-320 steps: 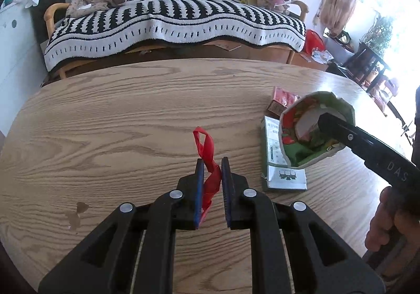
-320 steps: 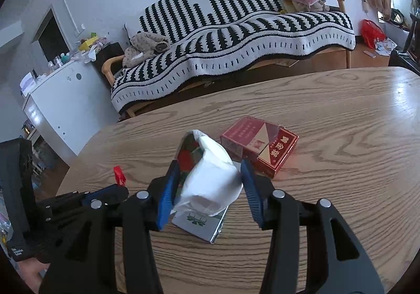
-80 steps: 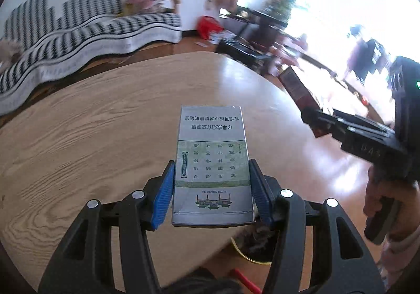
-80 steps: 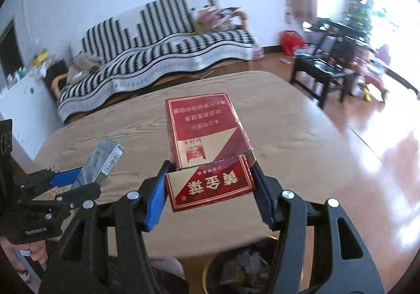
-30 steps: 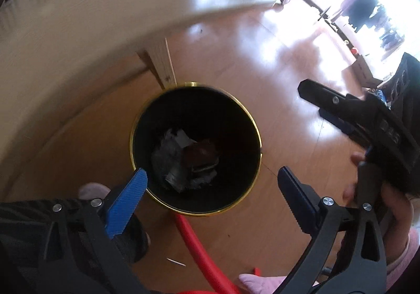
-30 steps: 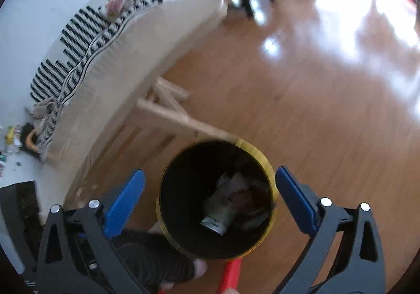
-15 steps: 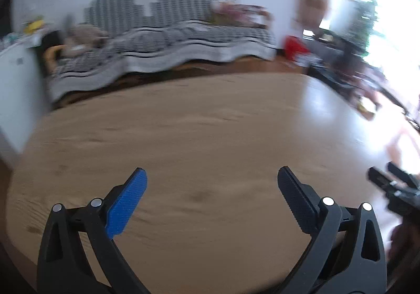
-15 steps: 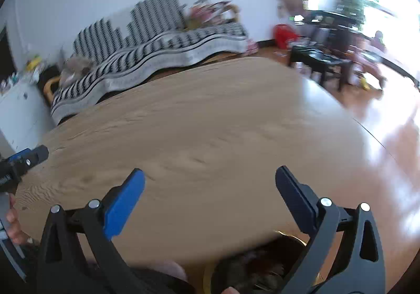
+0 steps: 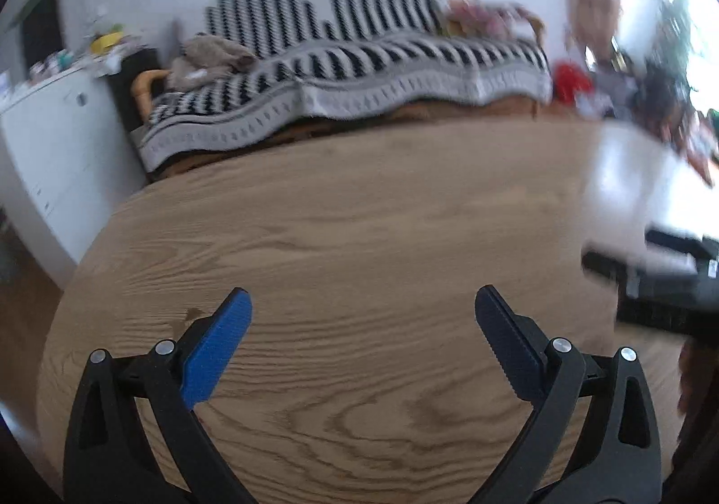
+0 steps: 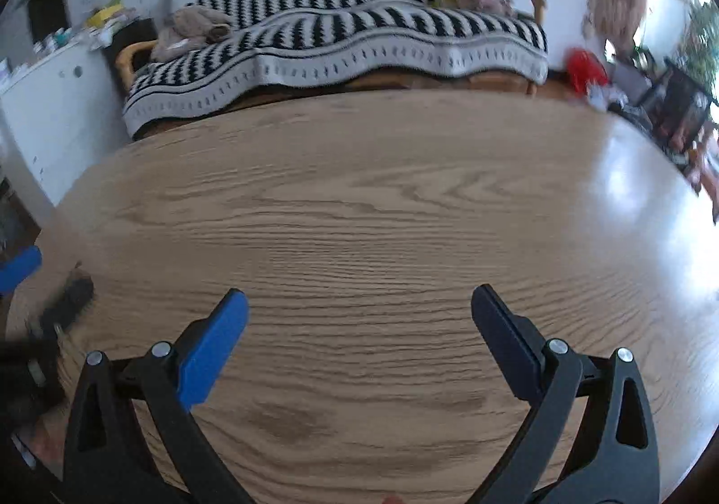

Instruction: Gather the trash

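Trash is no longer lying on the table (image 10: 359, 198), having gone into the bin. Left gripper (image 9: 361, 315) and right gripper (image 10: 357, 317) are hovering wide-jawed, empty; collecting looks finished.

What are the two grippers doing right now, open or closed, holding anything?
Left gripper: open, holding nothing, over the wooden table.
Right gripper: open, holding nothing, over the same table.

Wood-grain surface beneath two spread grippers

The oval surface (image 10: 359, 211) fills mid-frame in both views. The left gripper (image 9: 361, 310) and right gripper (image 10: 359, 310) sit lower centre, blue-padded fingers (image 9: 215, 342) wide apart.
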`<state>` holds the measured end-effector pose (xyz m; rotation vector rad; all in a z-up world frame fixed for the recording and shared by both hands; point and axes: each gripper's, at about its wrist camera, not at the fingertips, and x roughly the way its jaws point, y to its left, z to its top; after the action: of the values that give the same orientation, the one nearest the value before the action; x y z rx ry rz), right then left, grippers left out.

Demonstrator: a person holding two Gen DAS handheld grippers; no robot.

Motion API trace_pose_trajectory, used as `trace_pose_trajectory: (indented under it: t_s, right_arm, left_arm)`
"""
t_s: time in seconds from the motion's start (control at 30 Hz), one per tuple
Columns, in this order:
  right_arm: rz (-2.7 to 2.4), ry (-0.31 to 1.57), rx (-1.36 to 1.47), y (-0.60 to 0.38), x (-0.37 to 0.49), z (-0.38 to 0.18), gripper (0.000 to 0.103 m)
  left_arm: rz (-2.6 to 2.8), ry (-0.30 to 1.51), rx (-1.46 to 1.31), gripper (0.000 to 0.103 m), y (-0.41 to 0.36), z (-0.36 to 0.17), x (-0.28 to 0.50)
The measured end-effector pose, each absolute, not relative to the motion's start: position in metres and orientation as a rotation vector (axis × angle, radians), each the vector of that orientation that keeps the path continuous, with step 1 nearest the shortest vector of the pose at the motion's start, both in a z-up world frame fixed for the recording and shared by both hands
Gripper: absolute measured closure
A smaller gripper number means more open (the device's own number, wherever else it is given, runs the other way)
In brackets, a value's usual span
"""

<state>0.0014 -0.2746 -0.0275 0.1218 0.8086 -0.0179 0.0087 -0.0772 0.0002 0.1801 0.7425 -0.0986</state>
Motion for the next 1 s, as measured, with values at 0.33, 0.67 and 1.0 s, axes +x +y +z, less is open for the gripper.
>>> trace_pose_trajectory:
  t_s: [0.33, 0.67, 1.0]
  right_arm:
    - [-0.083, 0.79, 0.104, -0.288, -0.002, -0.036, 0.007]
    - [-0.08, 0.841, 0.189, -0.296, 0.005, -0.048, 0.007]
    - [-0.018, 0.858, 0.151, -0.273, 0.005, -0.048, 0.007]
  left_arm:
    - [-0.052, 0.825, 0.052, 0.006, -0.074, -0.019, 0.011]
    - [-0.099, 0.779, 0.089, 0.006, -0.072, -0.01, -0.005]
    - [-0.035, 0.883, -0.073, 0.006, -0.036, -0.023, 0.013]
